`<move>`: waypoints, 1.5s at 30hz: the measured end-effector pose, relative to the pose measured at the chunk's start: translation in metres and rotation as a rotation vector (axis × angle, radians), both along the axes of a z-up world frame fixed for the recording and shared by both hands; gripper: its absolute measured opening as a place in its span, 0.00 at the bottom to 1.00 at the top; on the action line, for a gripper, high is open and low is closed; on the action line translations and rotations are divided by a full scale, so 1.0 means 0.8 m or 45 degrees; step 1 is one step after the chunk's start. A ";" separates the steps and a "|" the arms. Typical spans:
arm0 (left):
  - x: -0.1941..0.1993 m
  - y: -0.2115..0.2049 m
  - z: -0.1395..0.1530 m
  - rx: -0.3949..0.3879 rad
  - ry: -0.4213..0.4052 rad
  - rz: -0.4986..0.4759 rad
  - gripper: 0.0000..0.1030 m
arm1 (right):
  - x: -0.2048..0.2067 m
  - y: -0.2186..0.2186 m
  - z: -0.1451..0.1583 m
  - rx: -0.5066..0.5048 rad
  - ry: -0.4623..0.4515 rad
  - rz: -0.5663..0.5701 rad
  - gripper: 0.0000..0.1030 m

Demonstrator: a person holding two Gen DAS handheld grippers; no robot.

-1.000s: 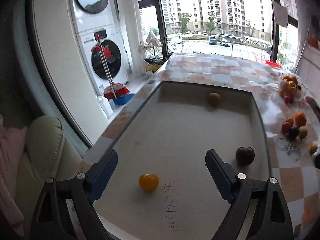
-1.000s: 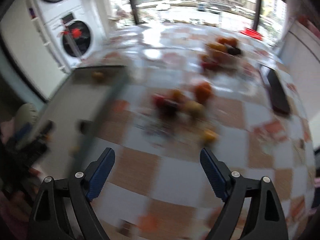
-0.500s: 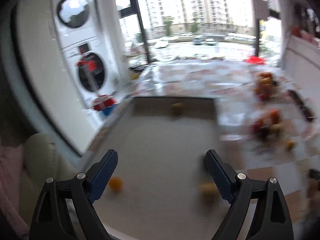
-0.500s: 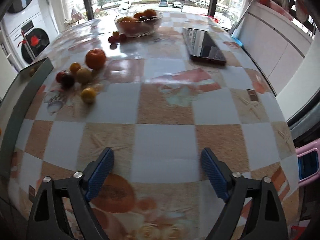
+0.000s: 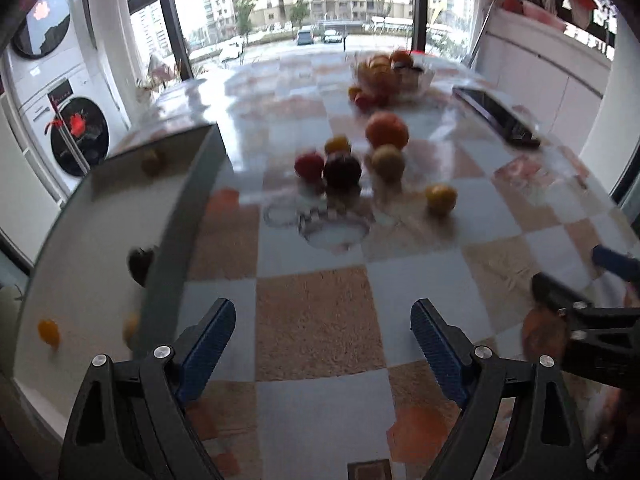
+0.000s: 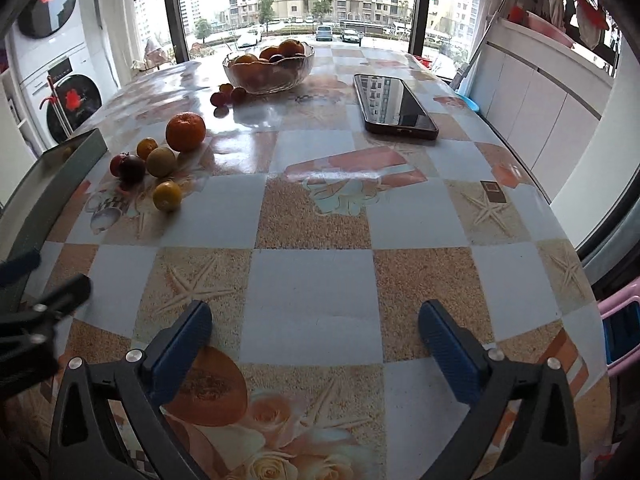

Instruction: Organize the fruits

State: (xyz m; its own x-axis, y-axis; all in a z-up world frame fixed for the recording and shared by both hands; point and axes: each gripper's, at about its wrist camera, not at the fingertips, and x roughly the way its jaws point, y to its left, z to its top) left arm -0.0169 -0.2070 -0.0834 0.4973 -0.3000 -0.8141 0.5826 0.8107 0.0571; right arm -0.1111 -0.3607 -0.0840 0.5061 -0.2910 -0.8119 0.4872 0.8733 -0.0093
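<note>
A loose group of fruit lies on the checked tablecloth: a big orange (image 6: 185, 131), a dark plum (image 6: 131, 168), a red fruit (image 6: 116, 162), a greenish one (image 6: 161, 162) and a yellow one (image 6: 167, 195). The left wrist view shows the same orange (image 5: 387, 130) and yellow fruit (image 5: 440, 199). At the left stands a grey tray (image 5: 172, 220) holding several fruits, among them a dark one (image 5: 140, 264) and an orange one (image 5: 48, 332). My left gripper (image 5: 322, 328) is open and empty over the cloth, beside the tray's wall. My right gripper (image 6: 316, 328) hangs wide open and empty, well short of the fruit.
A glass bowl (image 6: 268, 66) full of fruit stands at the far side, with small red fruits (image 6: 228, 94) beside it. A black phone (image 6: 394, 104) lies at the right. The table's edge curves down the right side, and a washing machine (image 6: 72, 100) stands beyond the left.
The left gripper has swung from over the tray to the right, over the tablecloth. The right gripper moved right and lower, then held still, and its jaws widened a little.
</note>
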 end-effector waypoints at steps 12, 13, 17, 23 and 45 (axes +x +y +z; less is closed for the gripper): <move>-0.004 0.011 -0.007 -0.056 -0.027 0.044 1.00 | -0.001 -0.002 0.000 -0.002 -0.007 -0.002 1.00; -0.004 0.011 -0.007 -0.056 -0.027 0.044 1.00 | -0.001 -0.002 0.000 -0.002 -0.006 -0.002 1.00; -0.004 0.011 -0.007 -0.056 -0.027 0.044 1.00 | -0.001 -0.002 0.000 -0.002 -0.007 -0.002 1.00; -0.004 0.012 -0.007 -0.056 -0.027 0.044 1.00 | -0.001 -0.002 0.000 -0.003 -0.007 -0.002 1.00; 0.005 0.020 0.014 -0.015 -0.015 0.024 0.89 | 0.074 -0.001 0.019 0.143 0.024 0.133 0.98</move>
State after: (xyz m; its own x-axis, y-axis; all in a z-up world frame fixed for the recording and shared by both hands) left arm -0.0132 -0.1912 -0.0719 0.5123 -0.3002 -0.8046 0.5668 0.8221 0.0542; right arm -0.0516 -0.3617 -0.0692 0.5133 -0.1441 -0.8460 0.3944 0.9151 0.0834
